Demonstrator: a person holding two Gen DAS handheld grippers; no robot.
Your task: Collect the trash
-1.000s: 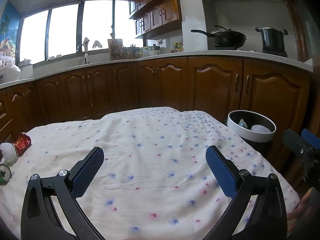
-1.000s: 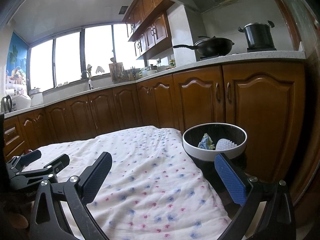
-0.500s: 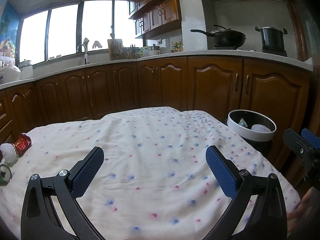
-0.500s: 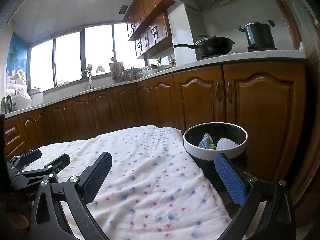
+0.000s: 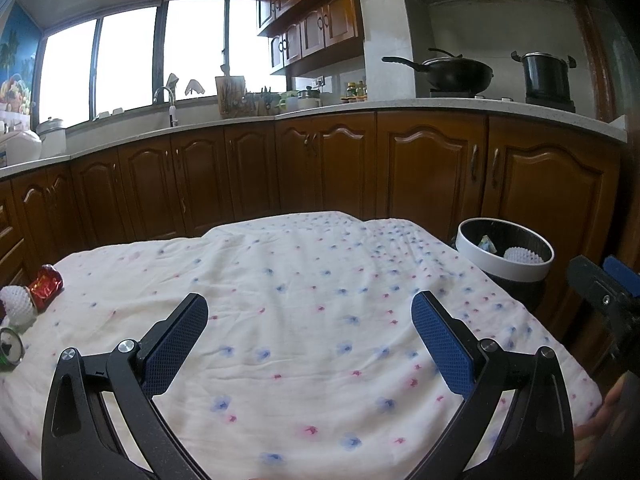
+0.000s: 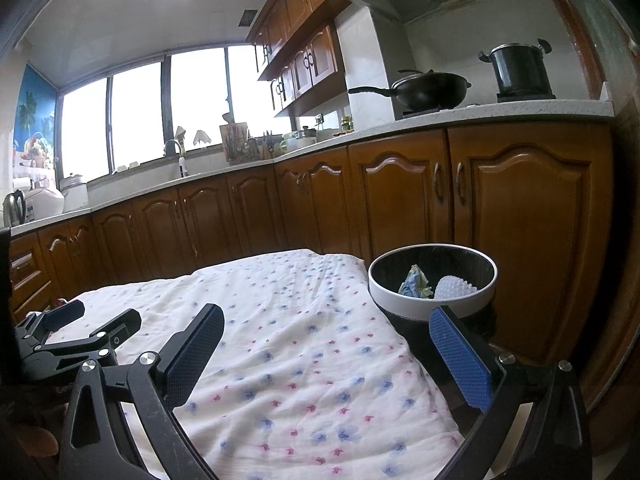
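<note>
A red crumpled wrapper [image 5: 47, 283], a white foam net [image 5: 17, 307] and a green can [image 5: 9, 353] lie at the far left of the flower-print cloth [image 5: 312, 320]. A black bin with a white rim [image 5: 505, 262] stands to the right of the table; it holds a blue-green wad [image 6: 415, 282] and a white foam net [image 6: 456, 289]. My left gripper [image 5: 310, 312] is open and empty above the cloth's near middle. My right gripper [image 6: 326, 328] is open and empty, with the bin [image 6: 432, 308] just past its right finger.
Brown kitchen cabinets [image 5: 320, 176] run behind the table under a pale counter. A wok [image 5: 452, 72] and a pot [image 5: 546, 76] stand on the stove. The left gripper also shows at the left of the right wrist view [image 6: 76, 340].
</note>
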